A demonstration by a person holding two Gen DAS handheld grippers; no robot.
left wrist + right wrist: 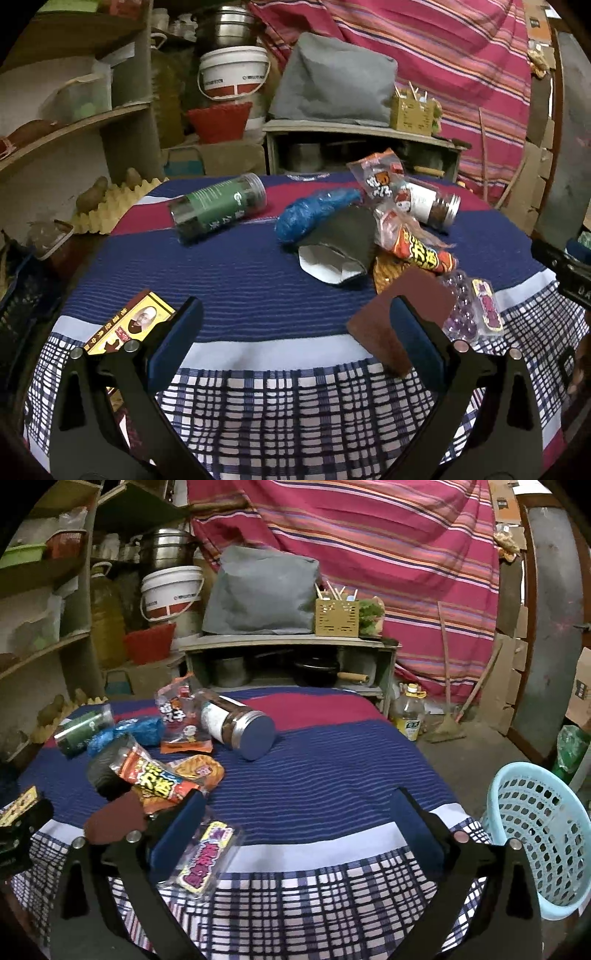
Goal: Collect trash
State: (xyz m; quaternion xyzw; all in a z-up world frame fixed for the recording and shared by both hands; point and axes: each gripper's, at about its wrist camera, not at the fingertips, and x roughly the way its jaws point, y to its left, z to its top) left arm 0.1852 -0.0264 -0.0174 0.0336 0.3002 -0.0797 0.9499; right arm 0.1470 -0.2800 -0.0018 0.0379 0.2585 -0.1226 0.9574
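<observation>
Trash lies on a round table with a blue, red and plaid cloth (240, 280). A green-label jar (218, 208), a blue plastic wad (314, 214), a dark paper cup (340, 243), orange snack wrappers (413, 243), a silver-lid jar (236, 725), a brown card (402, 314), a clear purple blister pack (207, 856) and a yellow box (129, 325) show. My left gripper (295, 343) is open and empty above the near cloth. My right gripper (299, 830) is open and empty, its left finger beside the blister pack. A light blue basket (535, 834) stands right of the table.
Wooden shelves (74, 122) stand at the left. A white bucket (232, 74), a red basin (218, 122) and a low cabinet with a grey bundle (332, 81) are behind the table. A striped red cloth (369, 554) hangs at the back. An oil bottle (410, 716) sits on the floor.
</observation>
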